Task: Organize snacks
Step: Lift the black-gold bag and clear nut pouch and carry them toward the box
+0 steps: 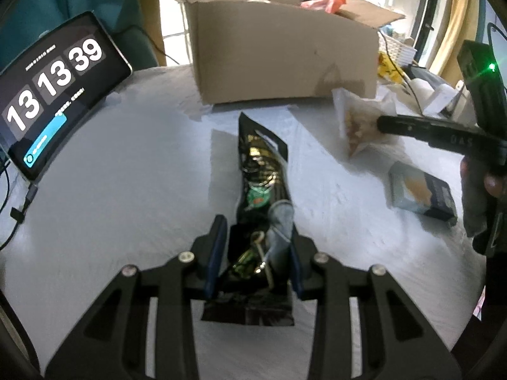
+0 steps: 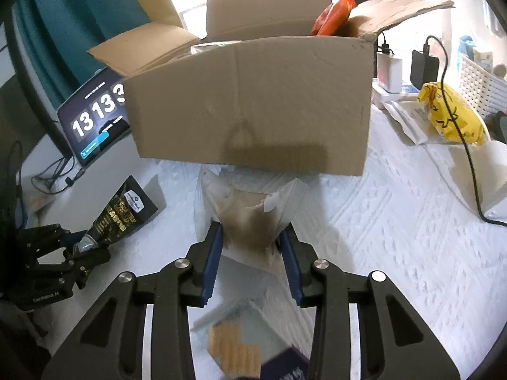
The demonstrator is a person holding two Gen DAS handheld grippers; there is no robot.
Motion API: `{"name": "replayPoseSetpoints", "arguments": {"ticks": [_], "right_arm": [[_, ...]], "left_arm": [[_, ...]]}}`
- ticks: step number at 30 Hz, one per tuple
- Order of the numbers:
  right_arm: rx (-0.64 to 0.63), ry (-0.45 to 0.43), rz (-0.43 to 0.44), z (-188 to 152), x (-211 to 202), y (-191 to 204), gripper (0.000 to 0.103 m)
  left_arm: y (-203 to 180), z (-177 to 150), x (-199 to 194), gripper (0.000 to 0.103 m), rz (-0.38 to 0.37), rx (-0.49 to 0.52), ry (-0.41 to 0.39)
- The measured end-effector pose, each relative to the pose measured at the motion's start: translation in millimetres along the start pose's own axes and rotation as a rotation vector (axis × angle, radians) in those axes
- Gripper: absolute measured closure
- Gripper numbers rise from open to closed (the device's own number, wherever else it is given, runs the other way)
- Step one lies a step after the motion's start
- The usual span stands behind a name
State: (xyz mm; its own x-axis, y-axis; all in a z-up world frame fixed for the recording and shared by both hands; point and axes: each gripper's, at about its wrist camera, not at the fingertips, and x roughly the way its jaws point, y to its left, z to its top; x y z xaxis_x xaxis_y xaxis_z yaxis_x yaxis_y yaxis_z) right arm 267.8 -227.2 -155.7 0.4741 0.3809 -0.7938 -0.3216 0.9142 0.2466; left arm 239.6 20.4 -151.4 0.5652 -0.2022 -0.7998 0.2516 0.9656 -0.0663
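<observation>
Left gripper (image 1: 253, 253) clamps the crinkly black foil snack pouch (image 1: 261, 190) near its bottom seam, light and slippery; right gripper (image 2: 252, 250) pinches a soft clear bag of brown snacks (image 2: 250, 218) before the open cardboard box (image 2: 253, 101).

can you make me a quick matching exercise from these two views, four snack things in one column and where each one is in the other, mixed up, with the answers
Things:
1. black snack pouch
2. clear bag of brownish snacks
3. orange packet
4. blue and grey cracker box

Places:
A. sticking up out of the open cardboard box
B. lying on the white tablecloth, held by nothing
C. gripped in the jaws of the left gripper
D. gripped in the jaws of the right gripper

Pairs: 1-C, 2-D, 3-A, 4-B
</observation>
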Motion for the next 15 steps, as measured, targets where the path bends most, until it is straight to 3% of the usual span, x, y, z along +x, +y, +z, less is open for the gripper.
{"name": "replayPoseSetpoints", "arguments": {"ticks": [15], "right_arm": [[0.01, -0.097, 0.013, 5, -50, -9, 0.065]], "left_arm": [[-15, 19, -46, 0.067, -0.001, -0.002, -0.105]]}}
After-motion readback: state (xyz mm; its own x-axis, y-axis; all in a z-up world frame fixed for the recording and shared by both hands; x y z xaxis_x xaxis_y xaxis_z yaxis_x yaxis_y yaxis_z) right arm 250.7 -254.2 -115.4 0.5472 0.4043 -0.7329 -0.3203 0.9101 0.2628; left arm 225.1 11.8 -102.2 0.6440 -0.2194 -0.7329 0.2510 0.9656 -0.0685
